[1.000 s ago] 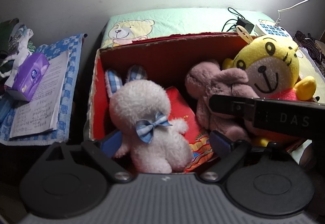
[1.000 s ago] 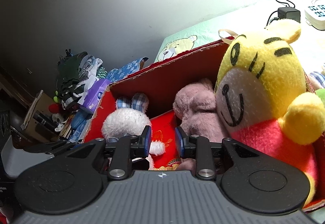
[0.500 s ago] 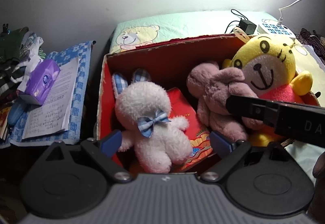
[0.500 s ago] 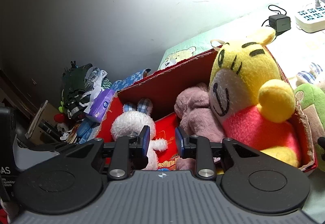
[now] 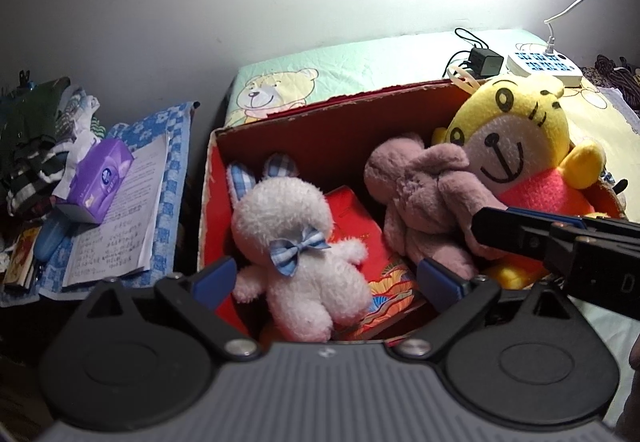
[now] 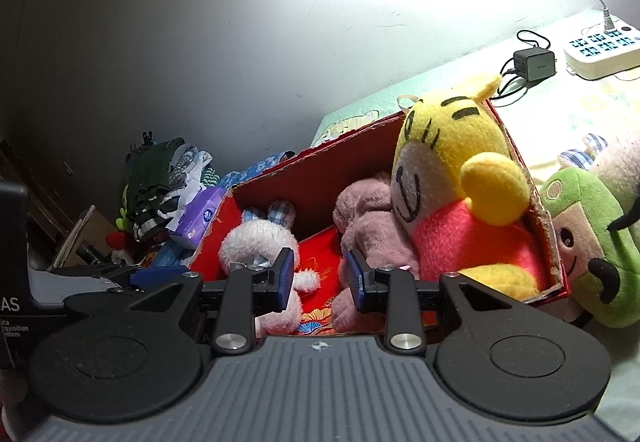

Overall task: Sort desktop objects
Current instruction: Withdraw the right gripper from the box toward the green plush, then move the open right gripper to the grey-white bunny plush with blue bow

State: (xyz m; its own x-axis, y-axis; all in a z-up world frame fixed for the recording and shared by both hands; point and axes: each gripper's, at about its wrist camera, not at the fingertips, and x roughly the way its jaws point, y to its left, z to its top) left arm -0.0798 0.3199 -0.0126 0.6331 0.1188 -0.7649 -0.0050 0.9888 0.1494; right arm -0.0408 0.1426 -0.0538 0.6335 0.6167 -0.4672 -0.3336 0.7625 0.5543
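Note:
A red cardboard box (image 5: 320, 137) holds a white bunny plush (image 5: 288, 226) with a blue checked bow, a pink plush (image 5: 420, 193) and a yellow tiger plush (image 5: 512, 133). My left gripper (image 5: 326, 278) is open wide at the box's near edge, with the bunny's body showing between its blue pads but not held. From the right, one of the right gripper's fingers (image 5: 504, 232) crosses in front of the tiger. My right gripper (image 6: 320, 278) hovers before the box (image 6: 320, 177), slightly open with nothing between its pads. A green plush (image 6: 584, 242) lies outside the box's right wall.
A purple tissue pack (image 5: 100, 181) and papers (image 5: 124, 217) lie on a blue checked cloth to the left, beside a pile of clothes (image 5: 36, 137). A black charger (image 5: 484, 61) and a white power strip (image 5: 544, 63) sit on the bear-print cover behind the box.
Both grippers have drawn back from the box, so the plush toys look smaller and more of the surroundings shows. Neither gripper has taken hold of anything.

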